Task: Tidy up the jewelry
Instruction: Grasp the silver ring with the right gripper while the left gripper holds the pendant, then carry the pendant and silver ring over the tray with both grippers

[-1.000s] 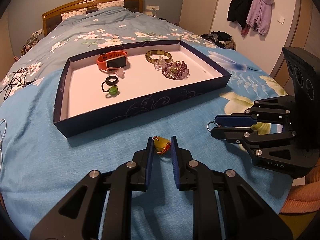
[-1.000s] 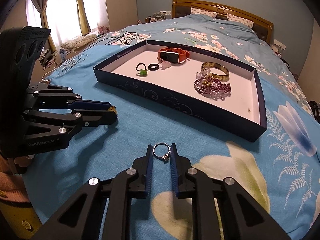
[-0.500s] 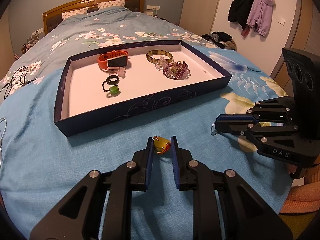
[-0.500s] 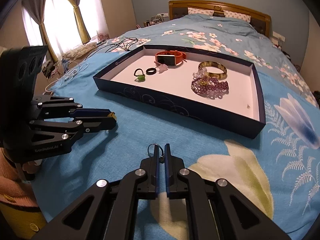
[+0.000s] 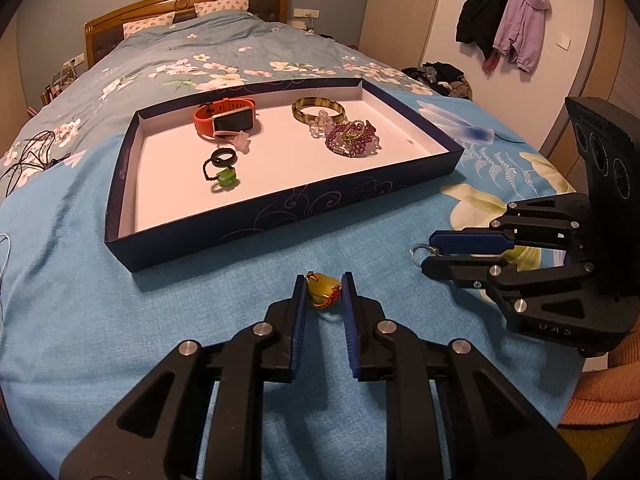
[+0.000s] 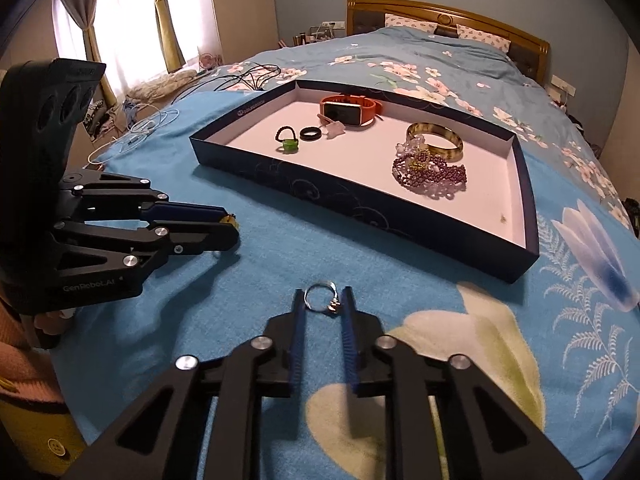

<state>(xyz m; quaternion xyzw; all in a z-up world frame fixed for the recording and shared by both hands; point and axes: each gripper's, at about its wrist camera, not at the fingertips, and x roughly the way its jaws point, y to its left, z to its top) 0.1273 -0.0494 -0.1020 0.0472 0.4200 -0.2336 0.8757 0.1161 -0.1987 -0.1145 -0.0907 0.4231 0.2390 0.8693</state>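
Note:
A yellow pendant (image 5: 324,294) with a red cord sits between the pads of my left gripper (image 5: 324,284), which is shut on it just above the blue bedspread. Seen from the right wrist, that left gripper (image 6: 230,228) shows a sliver of the pendant (image 6: 229,220) at its tip. A silver ring (image 6: 318,300) with a small stone lies between the jaws of my right gripper (image 6: 323,296), which are closing on it. The same ring (image 5: 418,254) pokes out of the right gripper (image 5: 430,252). Beyond both stands the dark blue tray (image 5: 280,216).
In the tray lie an orange watch (image 5: 226,120), a bangle (image 5: 318,110), purple beads (image 5: 352,140), a black ring (image 5: 224,157) and a green ring (image 5: 224,178). Cables (image 5: 24,160) trail on the bed at left. An orange cushion (image 5: 600,392) sits past the right edge.
The right jaws pinched narrow on the ring half a second ago and now stand at about the ring's width. The left gripper and pendant have kept still.

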